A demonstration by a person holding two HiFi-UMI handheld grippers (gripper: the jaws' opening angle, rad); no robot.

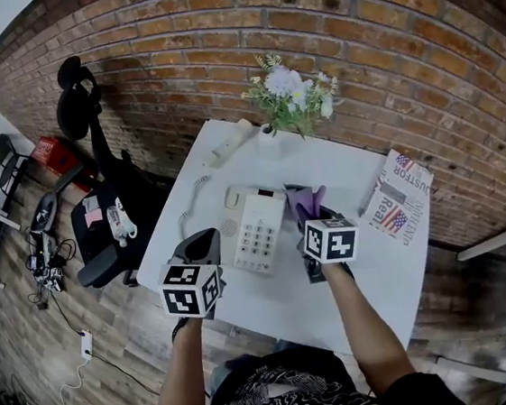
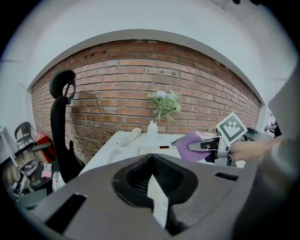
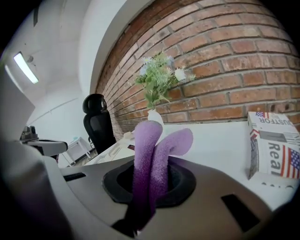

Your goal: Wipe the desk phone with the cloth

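Beside desk phone [image 1: 258, 231], right hand-held gripper [image 3: 149, 187] clamps purple cloth [image 3: 151, 150].

Indoor light, even and fairly bright. Ceiling strip lamp [image 3: 26, 68] glares white at upper left of the right gripper view.

Head view: white table [image 1: 387, 263] near washed out, little surface detail.

Left gripper view: office chair [image 2: 58, 126] throws a soft shadow on the brick wall [image 2: 122, 89]. Left gripper [image 2: 151, 176] sits close to the lens, grey and blurred, with the wall behind it sharp.

Strong fisheye in all three views: brick courses bow into arcs. Corners go black in both gripper views.

Right gripper view: purple cloth [image 3: 150, 159] soft and dark at its base. Newspaper [image 3: 274, 145] headline readable.
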